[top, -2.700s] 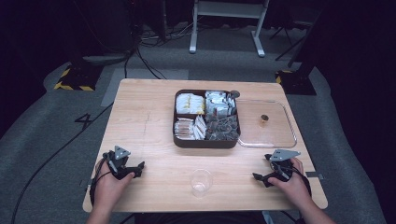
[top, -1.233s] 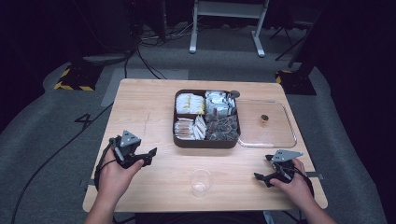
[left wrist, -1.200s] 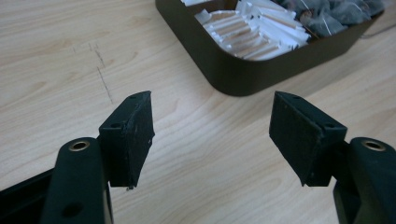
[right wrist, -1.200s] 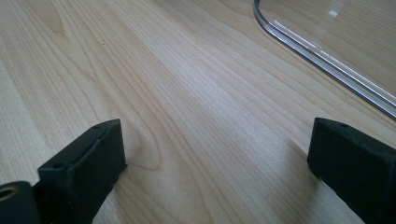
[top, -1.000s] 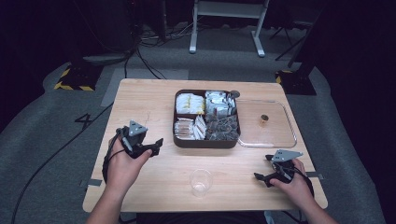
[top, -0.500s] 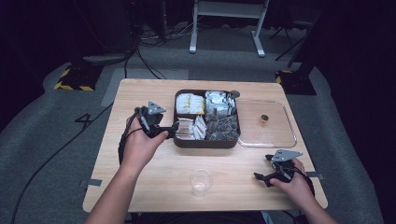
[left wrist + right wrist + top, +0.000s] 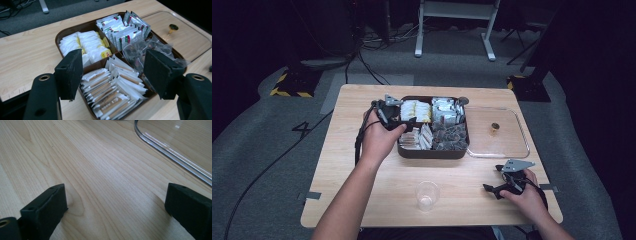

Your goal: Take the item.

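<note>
A dark brown tray (image 7: pixel 432 153) (image 7: pixel 75 26) with four compartments stands at the table's middle back. It holds white and yellow packets (image 7: pixel 85 45), silver sachets (image 7: pixel 122 30), clear bags (image 7: pixel 145 50) and white and brown stick packets (image 7: pixel 112 87). My left gripper (image 7: pixel 404 122) (image 7: pixel 113 71) hovers open over the tray's left side, above the stick packets. My right gripper (image 7: pixel 493 186) (image 7: pixel 117 210) rests open on the bare wood near the front right edge. A clear plastic cup (image 7: pixel 427 195) stands upright at the front middle.
A clear lid (image 7: pixel 497 132) (image 7: pixel 175 152) with a small gold knob (image 7: pixel 495 127) lies flat right of the tray. Cables and a metal stand's legs (image 7: pixel 452 30) are on the grey floor behind the table.
My left gripper has moved from the table's front left up and right to above the tray's left side. The right gripper has stayed put.
</note>
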`<action>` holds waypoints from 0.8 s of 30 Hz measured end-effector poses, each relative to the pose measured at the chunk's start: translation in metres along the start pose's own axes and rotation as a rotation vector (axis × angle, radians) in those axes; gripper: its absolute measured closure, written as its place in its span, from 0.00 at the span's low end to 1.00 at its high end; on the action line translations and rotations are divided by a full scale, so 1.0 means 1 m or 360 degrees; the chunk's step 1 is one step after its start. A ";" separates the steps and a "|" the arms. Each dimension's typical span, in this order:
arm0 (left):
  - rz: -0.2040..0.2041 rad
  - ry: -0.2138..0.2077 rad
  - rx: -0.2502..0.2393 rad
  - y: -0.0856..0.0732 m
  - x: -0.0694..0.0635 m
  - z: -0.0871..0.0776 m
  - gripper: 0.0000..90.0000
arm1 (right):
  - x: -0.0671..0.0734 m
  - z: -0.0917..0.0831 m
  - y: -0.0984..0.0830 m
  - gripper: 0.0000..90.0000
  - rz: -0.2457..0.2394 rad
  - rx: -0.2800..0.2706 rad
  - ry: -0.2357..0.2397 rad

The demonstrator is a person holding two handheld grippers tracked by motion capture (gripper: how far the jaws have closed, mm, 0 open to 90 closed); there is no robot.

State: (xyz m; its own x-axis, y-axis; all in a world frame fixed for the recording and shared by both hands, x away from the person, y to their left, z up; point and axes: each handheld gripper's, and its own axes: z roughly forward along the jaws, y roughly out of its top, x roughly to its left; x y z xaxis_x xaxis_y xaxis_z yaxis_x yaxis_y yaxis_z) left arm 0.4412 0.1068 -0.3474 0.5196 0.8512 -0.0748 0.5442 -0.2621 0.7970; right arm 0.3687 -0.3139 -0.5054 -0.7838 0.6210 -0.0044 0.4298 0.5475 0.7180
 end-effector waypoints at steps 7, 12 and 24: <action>0.0020 0.0042 0.0037 0.015 0.007 0.029 0.37 | 0.000 0.000 0.000 0.05 -0.0003 -0.0001 0.0005; 0.0034 0.0067 0.0051 0.022 0.015 0.050 0.38 | -0.002 0.001 0.001 0.05 -0.0011 -0.0002 0.0012; -0.0016 0.0063 0.0092 0.018 0.033 0.092 0.38 | -0.005 0.000 0.000 0.06 -0.0024 -0.0006 0.0031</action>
State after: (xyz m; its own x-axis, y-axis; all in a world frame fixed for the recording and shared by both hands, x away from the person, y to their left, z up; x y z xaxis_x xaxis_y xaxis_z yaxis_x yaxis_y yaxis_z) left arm 0.5283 0.0884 -0.3910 0.4878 0.8710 -0.0581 0.5870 -0.2780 0.7604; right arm 0.3731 -0.3165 -0.5054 -0.7988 0.6016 -0.0020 0.4161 0.5549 0.7204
